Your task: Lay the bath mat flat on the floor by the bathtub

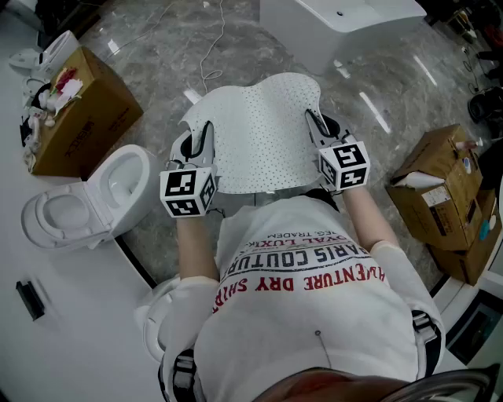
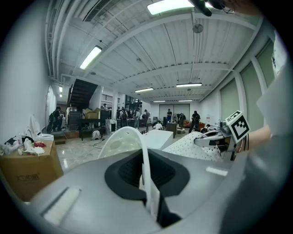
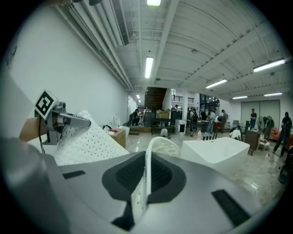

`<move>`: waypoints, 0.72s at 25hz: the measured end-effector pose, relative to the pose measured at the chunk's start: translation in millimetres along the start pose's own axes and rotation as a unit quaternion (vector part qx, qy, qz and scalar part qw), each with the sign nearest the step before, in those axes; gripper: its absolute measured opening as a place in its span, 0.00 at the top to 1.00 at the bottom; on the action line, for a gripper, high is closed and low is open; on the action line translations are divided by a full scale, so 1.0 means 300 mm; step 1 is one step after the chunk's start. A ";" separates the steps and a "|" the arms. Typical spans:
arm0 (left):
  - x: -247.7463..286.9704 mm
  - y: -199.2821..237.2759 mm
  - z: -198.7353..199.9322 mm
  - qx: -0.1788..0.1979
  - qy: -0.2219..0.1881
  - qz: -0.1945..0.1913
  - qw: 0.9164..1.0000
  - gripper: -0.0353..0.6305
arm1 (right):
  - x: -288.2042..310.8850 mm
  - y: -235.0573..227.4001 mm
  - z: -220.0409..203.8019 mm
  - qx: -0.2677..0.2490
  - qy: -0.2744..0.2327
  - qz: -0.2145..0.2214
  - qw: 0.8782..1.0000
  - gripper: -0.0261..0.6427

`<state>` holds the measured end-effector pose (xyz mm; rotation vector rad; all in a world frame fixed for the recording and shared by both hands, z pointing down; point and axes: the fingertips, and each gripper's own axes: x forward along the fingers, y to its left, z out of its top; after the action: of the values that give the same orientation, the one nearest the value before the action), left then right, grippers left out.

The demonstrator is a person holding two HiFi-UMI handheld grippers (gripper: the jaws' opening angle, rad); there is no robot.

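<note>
Plainly the bath mat [image 1: 259, 129] is a light, floppy sheet. It is thin, white and dotted with small holes, and it sags between the two grips and curls at its far edge. It hangs in the air in front of the person, above the floor [image 1: 149, 47], with the bathtub [image 1: 338, 20] well beyond its far edge. The left gripper [image 1: 206, 133] is clamped on the mat's near left border and the right gripper [image 1: 316, 126] on its near right border. Each gripper view shows the thin edge pinched between closed jaws. It looks rubbery and a little slick, so the near corners seem the sensible holds; a grip nearer the middle would probably let the sides fold under. It is not fragile, but it could land doubled over if lowered unevenly.

The floor is glossy grey marble, likely slippery, with a cable [image 1: 208, 59] lying between mat and tub. A toilet [image 1: 94, 204] stands near left, a cardboard box [image 1: 86, 110] far left, and more boxes [image 1: 440, 180] on the right. The room is a wide hall with strip lights.
</note>
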<state>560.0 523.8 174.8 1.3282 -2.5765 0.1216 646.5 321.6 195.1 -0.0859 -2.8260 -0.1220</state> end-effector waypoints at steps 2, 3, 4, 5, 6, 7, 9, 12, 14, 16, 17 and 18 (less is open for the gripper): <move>0.006 -0.001 0.001 0.000 0.001 0.000 1.000 0.92 | 0.005 -0.004 0.000 0.000 0.001 0.001 1.000 0.94; 0.009 -0.001 0.002 -0.001 0.001 -0.001 1.000 0.92 | 0.006 -0.005 0.001 0.000 0.001 0.001 1.000 0.94; 0.011 0.000 0.002 -0.002 0.002 -0.001 1.000 0.92 | 0.008 -0.006 0.001 0.001 0.002 0.001 1.000 0.94; 0.013 0.002 0.001 -0.003 0.002 -0.001 1.000 0.92 | 0.011 -0.006 0.001 0.001 0.002 0.000 1.000 0.94; 0.014 0.006 0.000 -0.005 0.003 -0.001 1.000 0.92 | 0.015 -0.006 0.000 0.002 0.003 0.000 1.000 0.94; 0.016 0.011 -0.001 -0.007 0.003 -0.001 1.000 0.92 | 0.019 -0.006 -0.002 0.002 0.004 0.000 1.000 0.94; 0.022 0.023 -0.005 -0.011 0.005 0.000 1.000 0.92 | 0.030 -0.006 -0.006 0.006 0.007 -0.001 1.000 0.94; 0.031 0.038 -0.010 -0.016 0.006 -0.001 1.000 0.92 | 0.050 -0.012 -0.009 0.015 0.013 -0.004 1.000 0.94; 0.038 0.046 -0.015 -0.019 0.009 0.000 1.000 0.92 | 0.065 -0.015 -0.012 0.019 0.018 -0.004 1.000 0.94; 0.045 0.052 -0.024 -0.022 0.013 0.000 1.000 0.92 | 0.084 -0.012 -0.015 0.019 0.023 0.000 1.000 0.94; 0.049 0.058 -0.030 -0.025 0.015 0.001 1.000 0.92 | 0.095 -0.010 -0.017 0.019 0.025 0.002 0.999 0.94; 0.054 0.065 -0.036 -0.028 0.017 0.001 0.999 0.92 | 0.109 -0.007 -0.020 0.020 0.028 0.005 0.999 0.94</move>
<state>537.2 524.3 189.9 1.2922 -2.5345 0.0727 617.2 320.4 210.6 -0.0869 -2.7696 -0.0649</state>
